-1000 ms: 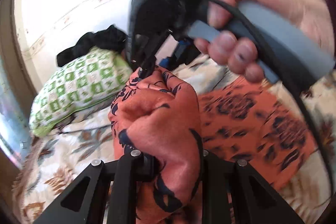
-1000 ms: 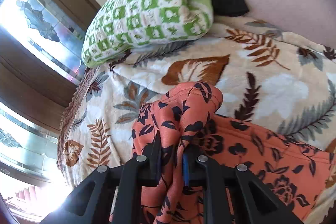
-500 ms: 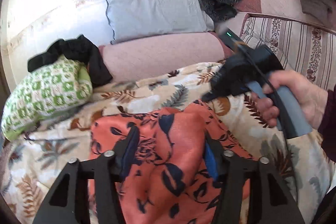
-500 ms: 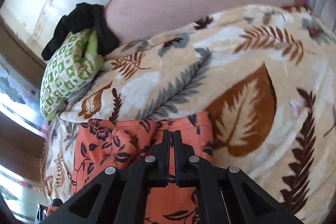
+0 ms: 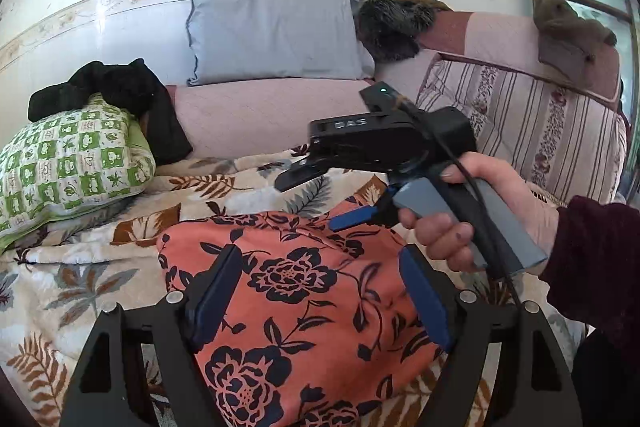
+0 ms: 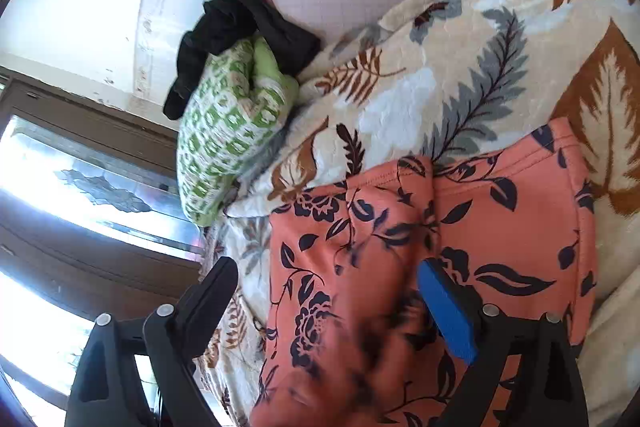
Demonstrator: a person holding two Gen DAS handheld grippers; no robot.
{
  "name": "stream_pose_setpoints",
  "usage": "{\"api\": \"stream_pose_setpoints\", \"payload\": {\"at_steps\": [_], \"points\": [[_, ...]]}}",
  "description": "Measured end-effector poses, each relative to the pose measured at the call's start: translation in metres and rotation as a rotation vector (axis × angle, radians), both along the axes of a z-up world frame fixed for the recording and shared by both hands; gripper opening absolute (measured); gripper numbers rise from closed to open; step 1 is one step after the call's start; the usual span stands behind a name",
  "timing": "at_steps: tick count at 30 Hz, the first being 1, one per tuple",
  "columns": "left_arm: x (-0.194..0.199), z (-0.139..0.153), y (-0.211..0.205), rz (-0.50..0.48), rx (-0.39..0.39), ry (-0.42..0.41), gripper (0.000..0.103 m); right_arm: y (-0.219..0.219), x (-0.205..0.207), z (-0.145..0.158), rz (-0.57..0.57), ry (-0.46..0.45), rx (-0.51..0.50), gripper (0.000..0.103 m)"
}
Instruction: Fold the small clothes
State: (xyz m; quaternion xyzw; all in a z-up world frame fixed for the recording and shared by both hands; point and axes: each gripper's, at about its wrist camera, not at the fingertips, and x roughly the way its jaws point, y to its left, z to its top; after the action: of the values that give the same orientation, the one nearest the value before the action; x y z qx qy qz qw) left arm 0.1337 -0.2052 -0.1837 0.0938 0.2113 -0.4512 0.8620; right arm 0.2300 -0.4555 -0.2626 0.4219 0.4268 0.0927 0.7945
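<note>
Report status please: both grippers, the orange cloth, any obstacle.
Left gripper, right gripper: jaws opening, nothing pinched. Orange floral garment lying folded on leaf-print blanket. No obstacle visible.

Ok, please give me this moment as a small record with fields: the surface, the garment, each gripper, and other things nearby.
surface: leaf-print blanket on a bed
garment: orange floral garment, lying folded on the blanket
left gripper: jaws opening, garment below them, pads not pressing on it
right gripper: jaws opening above the garment, nothing gripped
right hand: holds the right gripper's grey handle
nearby: green checked pillow with black cloth on top; grey-blue pillow by the wall
</note>
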Motion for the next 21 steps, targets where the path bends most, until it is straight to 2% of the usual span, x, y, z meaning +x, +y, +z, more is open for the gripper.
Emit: {"api": "stream_pose_setpoints", "payload": {"at_steps": [3,5,7,10,11,13,14,16,18,19,20,21], "points": [[0.006,0.003,0.012,0.040,-0.009,-0.009,0.081,0.009,0.011,-0.016,-0.015,0.115,-0.048,0.091],[0.022,0.001,0.023,0.115,0.001,-0.004,0.082,0.007,0.003,-0.011,-0.055,0.050,-0.056,0.091],[0.039,-0.008,0.027,0.215,0.073,0.011,0.083,0.001,-0.003,-0.006,-0.082,0.017,-0.089,0.091],[0.065,-0.031,0.028,0.323,0.186,0.101,0.083,-0.013,-0.003,-0.014,-0.122,0.043,-0.104,0.090],[0.070,-0.038,0.027,0.333,0.203,0.138,0.083,-0.016,0.001,-0.021,-0.118,0.064,-0.104,0.085],[0.074,-0.048,0.025,0.340,0.226,0.176,0.083,-0.015,0.011,-0.038,-0.068,0.093,-0.039,0.072],[0.073,-0.050,0.021,0.335,0.242,0.177,0.083,-0.011,0.015,-0.044,-0.051,0.103,-0.020,0.062],[0.066,-0.052,0.016,0.316,0.260,0.147,0.083,0.000,0.018,-0.044,-0.022,0.094,-0.044,0.055],[0.060,-0.052,0.010,0.303,0.275,0.104,0.083,0.014,0.019,-0.037,0.018,0.075,-0.084,0.037],[0.057,-0.051,0.009,0.295,0.278,0.097,0.083,0.020,0.018,-0.032,0.025,0.066,-0.135,0.035],[0.056,-0.051,0.007,0.290,0.280,0.094,0.083,0.024,0.015,-0.026,0.030,0.052,-0.171,0.028],[0.055,-0.052,0.007,0.289,0.282,0.092,0.083,0.026,0.012,-0.020,0.024,0.032,-0.189,0.025]]}}
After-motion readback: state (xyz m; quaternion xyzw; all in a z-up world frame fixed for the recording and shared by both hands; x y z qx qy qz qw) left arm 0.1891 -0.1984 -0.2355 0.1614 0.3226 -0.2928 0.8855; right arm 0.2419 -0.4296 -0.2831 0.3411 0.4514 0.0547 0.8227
